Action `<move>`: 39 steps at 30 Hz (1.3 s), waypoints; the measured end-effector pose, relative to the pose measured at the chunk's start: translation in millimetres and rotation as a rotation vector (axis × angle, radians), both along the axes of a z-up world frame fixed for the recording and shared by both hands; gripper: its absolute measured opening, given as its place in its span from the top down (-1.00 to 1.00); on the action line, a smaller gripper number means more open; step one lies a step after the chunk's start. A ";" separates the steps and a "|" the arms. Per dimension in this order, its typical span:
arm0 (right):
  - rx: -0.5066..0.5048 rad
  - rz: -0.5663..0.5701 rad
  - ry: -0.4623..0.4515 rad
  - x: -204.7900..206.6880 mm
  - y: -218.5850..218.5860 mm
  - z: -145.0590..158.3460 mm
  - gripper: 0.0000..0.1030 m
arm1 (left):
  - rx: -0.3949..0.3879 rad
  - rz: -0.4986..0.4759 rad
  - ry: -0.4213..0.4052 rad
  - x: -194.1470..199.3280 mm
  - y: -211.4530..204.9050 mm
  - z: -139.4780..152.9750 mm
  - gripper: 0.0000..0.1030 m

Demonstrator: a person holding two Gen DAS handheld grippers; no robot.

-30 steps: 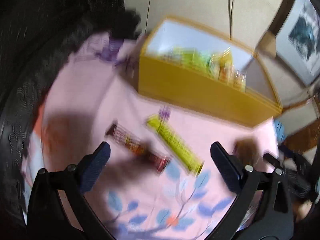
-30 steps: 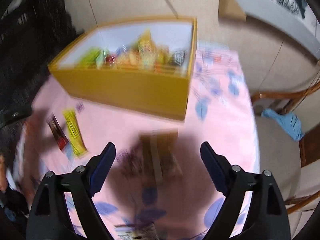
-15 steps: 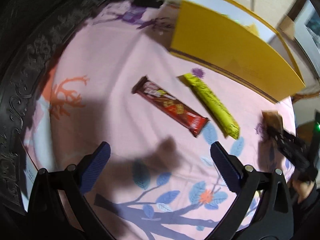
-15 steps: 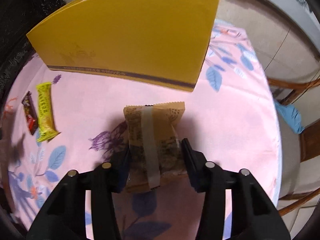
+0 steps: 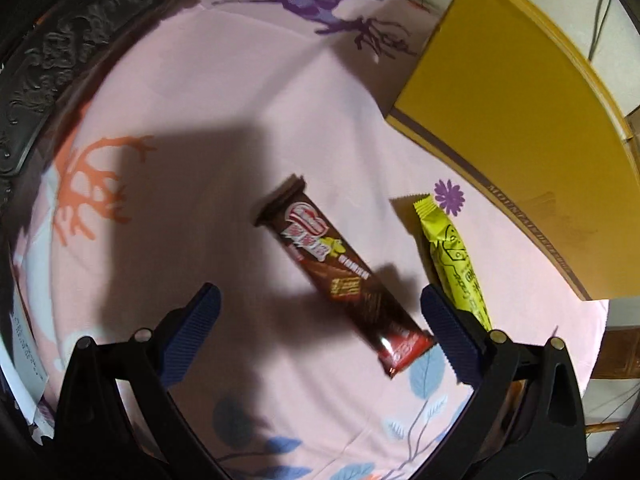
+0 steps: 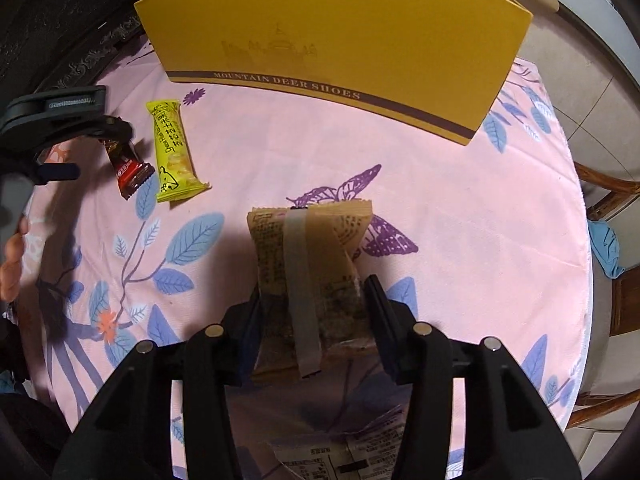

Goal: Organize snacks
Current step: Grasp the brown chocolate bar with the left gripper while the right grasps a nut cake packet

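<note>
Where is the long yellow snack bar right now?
The long yellow snack bar lies on the pink tablecloth, between the brown chocolate bar and yellow box.

Right gripper [image 6: 312,300]: jaws closed tight on brown packet [image 6: 308,276], both fingers pressing its sides, pointing forward, low over table. Left gripper [image 5: 320,312]: jaws spread wide, blue pads [image 5: 192,332] apart, nothing between them, angled down. Bare fingers [image 6: 12,256] visible at left gripper's handle.
</note>
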State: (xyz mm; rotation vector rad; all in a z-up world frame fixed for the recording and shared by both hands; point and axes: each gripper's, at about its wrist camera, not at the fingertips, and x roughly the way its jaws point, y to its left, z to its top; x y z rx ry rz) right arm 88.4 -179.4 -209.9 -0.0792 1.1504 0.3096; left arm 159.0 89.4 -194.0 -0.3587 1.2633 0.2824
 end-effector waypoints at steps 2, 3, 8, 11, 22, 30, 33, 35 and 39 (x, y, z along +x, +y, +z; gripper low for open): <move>-0.002 -0.003 -0.002 -0.6 1.2 -0.3 0.00 | 0.018 0.009 0.009 2.8 -2.3 -5.1 -0.96; -0.002 -0.005 -0.002 -2.4 2.4 0.8 0.00 | 0.032 0.006 0.010 3.6 -4.3 -6.2 -0.96; -0.007 0.007 -0.003 -3.0 4.8 1.5 -0.15 | 0.120 -0.023 -0.013 1.0 -12.3 -6.7 -0.72; -0.018 0.018 -0.007 -3.7 10.0 0.8 -0.24 | 0.143 -0.032 -0.035 -2.2 -12.5 -3.4 -0.43; -0.023 0.002 -0.021 -4.0 3.3 3.5 0.15 | 0.150 -0.086 -0.053 -8.2 -16.5 2.2 0.54; 0.045 -0.002 -0.066 -18.2 -0.1 29.8 0.24 | 0.081 -0.139 -0.113 -41.4 -10.0 30.3 0.54; 0.080 0.000 -0.093 -20.8 1.1 46.4 0.24 | 0.052 -0.160 -0.131 -55.5 -8.8 41.5 0.54; 0.096 0.004 -0.115 -21.8 1.9 58.6 0.24 | 0.036 -0.182 -0.141 -66.4 -11.3 50.1 0.54; 0.111 0.009 -0.150 -22.5 5.0 76.2 0.24 | 0.033 -0.235 -0.152 -79.4 -24.2 61.1 0.54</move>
